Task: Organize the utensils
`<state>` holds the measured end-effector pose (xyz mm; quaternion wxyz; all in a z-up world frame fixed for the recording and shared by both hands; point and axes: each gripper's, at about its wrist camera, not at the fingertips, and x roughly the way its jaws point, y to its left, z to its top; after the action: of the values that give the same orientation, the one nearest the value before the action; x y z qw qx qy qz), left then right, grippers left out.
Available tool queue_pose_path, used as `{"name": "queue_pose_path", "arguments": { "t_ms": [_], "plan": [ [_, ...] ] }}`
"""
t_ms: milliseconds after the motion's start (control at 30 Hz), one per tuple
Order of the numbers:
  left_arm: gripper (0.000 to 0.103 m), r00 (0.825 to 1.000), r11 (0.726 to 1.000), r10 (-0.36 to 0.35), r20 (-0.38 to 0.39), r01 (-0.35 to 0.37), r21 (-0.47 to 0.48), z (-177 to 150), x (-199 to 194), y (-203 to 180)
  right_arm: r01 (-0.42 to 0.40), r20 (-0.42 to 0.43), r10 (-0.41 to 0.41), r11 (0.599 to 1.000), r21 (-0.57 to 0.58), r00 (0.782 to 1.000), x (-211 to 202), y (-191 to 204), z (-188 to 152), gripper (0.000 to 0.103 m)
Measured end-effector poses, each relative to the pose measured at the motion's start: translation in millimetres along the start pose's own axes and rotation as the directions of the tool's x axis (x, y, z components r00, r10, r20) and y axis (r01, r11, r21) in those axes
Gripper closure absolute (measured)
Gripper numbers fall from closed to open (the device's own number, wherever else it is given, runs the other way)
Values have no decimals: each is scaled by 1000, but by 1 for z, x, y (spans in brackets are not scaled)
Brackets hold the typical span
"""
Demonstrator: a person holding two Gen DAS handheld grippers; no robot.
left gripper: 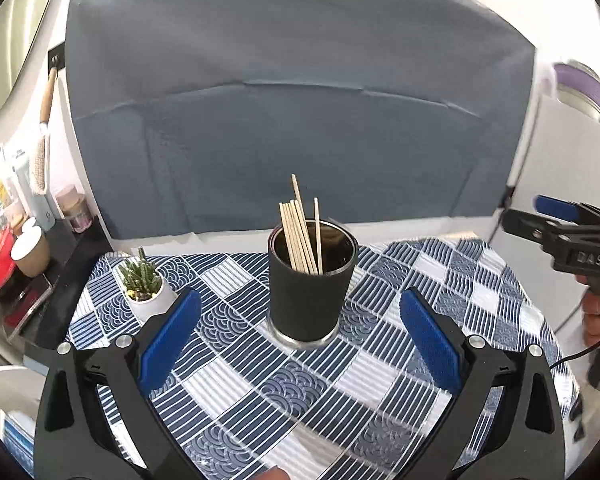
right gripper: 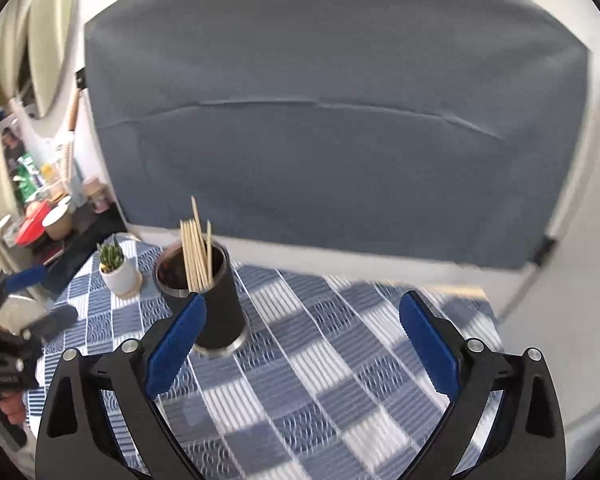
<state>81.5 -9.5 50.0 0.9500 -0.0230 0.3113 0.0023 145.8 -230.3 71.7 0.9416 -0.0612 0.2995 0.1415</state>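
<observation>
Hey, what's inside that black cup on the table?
The black cup holds a bundle of thin wooden sticks leaning against its rim, tops poking out. The cup wall hides their lower ends and anything at the bottom.

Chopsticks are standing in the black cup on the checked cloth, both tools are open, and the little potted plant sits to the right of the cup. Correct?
Not quite: the potted plant sits left of the black cup, as the left wrist view shows. The chopsticks do stand in the cup on the checked cloth, and the left tool and right tool are open.
</observation>
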Motion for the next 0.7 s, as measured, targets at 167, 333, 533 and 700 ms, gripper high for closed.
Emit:
{"name": "queue_pose_path", "arguments": {
  "t_ms": [167, 333, 533, 700],
  "plan": [
    [6, 997, 997, -81, -10, 81, -16, -11, -35, 5, 93, -25, -90, 985, 145, 996, -48, -4, -49, 9],
    [6, 999, 998, -49, 15, 49, 32, -15, -63, -5, 234, -13, -234, 966, 114, 972, -92, 17, -93, 9],
    [6, 1000, 997, -5, -10, 5, 71, -26, -81, -16, 167, -53, -160, 969, 183, 986, -114, 34, -118, 8],
    [6, 999, 999, -21, -29, 22, 47, -35, -91, -18, 138, -50, -130, 964, 225, 990, -123, 41, -122, 8]
  ]
}}
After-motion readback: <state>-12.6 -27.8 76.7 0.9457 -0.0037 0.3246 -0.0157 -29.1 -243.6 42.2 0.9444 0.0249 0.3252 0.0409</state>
